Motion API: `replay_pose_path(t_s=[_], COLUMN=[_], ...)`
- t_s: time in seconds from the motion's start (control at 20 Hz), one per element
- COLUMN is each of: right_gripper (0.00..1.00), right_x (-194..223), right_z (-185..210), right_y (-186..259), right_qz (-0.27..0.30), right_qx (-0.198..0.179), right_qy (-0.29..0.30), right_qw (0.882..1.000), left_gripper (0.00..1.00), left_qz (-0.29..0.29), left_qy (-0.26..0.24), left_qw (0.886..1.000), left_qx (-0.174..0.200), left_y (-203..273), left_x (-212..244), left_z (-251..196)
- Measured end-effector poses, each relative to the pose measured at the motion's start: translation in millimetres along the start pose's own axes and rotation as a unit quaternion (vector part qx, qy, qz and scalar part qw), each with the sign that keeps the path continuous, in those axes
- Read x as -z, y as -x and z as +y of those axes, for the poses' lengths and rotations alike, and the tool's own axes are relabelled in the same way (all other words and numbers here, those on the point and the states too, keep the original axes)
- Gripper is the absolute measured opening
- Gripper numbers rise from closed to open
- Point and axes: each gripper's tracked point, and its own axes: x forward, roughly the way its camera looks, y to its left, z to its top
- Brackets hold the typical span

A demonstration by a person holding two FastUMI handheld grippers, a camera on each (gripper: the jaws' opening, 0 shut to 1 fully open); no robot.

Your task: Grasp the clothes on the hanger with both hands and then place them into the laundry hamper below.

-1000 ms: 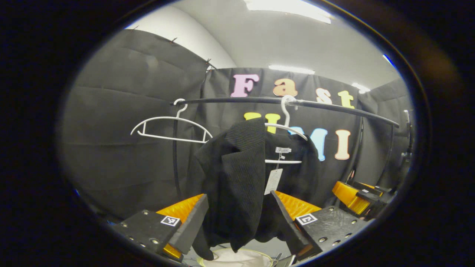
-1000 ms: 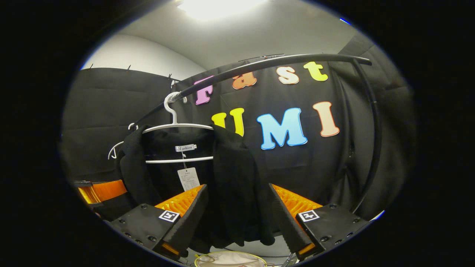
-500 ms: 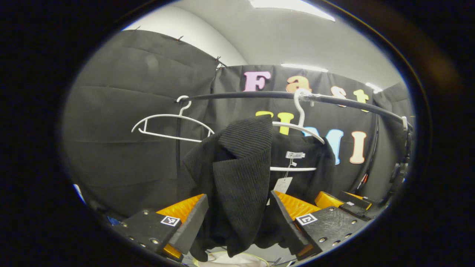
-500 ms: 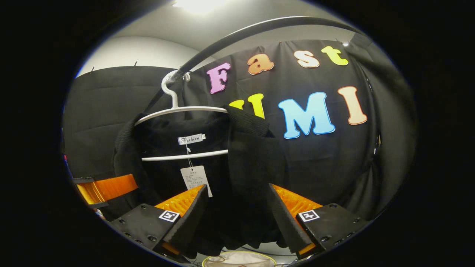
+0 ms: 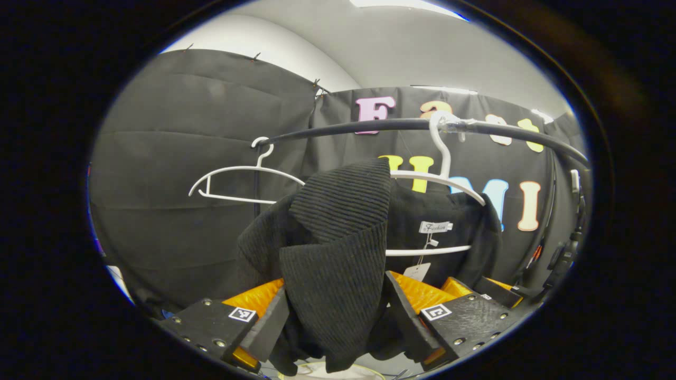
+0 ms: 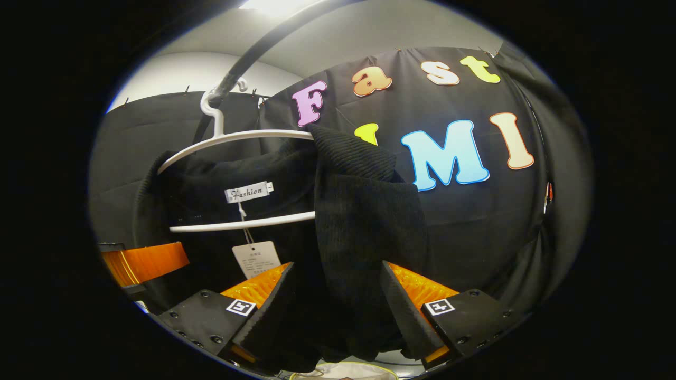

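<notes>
Both your grippers have pushed closer to the black garment (image 5: 338, 248) since a second ago. Your left gripper (image 5: 338, 322) has its fingers spread wide, with the near shoulder's fabric hanging between them. Your right gripper (image 6: 338, 311) is likewise spread around the other shoulder. Whether either pair touches cloth is unclear. That garment hangs on a white hanger (image 6: 232, 138) from the black rail (image 5: 369, 126); a bare hanger (image 5: 237, 182) hangs beside it.
</notes>
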Motion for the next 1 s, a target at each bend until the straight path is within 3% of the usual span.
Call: replay_pose_path(t_s=[0.25, 0.45, 0.6, 0.65, 0.7, 0.75, 0.85, 0.9, 1.0], right_gripper=[0.98, 0.92, 0.92, 0.92, 0.82, 0.77, 0.52, 0.31, 0.05], right_x=[-4, -11, -23, -24, -24, -24, -29, -34, -40], right_z=[-3, -19, -32, -34, -35, -33, -37, -40, -46], right_y=[-18, -22, -24, -27, -29, -31, -32, -33, -29], right_qz=[-0.013, -0.035, -0.058, -0.061, -0.059, -0.058, -0.065, -0.073, -0.087], right_qx=[0.000, 0.017, 0.030, 0.030, 0.030, 0.023, 0.022, 0.025, 0.025], right_qy=[0.004, 0.030, 0.032, 0.029, 0.028, 0.027, 0.028, 0.029, 0.025], right_qw=[1.000, 0.999, 0.997, 0.997, 0.997, 0.998, 0.997, 0.997, 0.996], left_gripper=[0.98, 0.98, 0.76, 0.76, 0.76, 0.63, 0.43, 0.35, 0.19], left_qz=[-0.003, -0.003, -0.003, -0.002, -0.002, -0.005, -0.006, -0.010, -0.018], left_qy=[-0.018, -0.015, -0.011, -0.010, -0.011, -0.011, -0.012, -0.019, -0.030], left_qw=[0.998, 0.998, 0.997, 0.998, 0.998, 0.998, 0.998, 0.997, 0.997], left_qx=[-0.054, -0.065, -0.071, -0.068, -0.063, -0.068, -0.053, -0.072, -0.074], left_y=[-5, -6, -5, -6, -5, -4, -5, 1, 2], left_x=[0, 2, 1, 2, 2, 0, 1, -1, -5], left_z=[12, 16, 22, 21, 21, 22, 16, 23, 24])
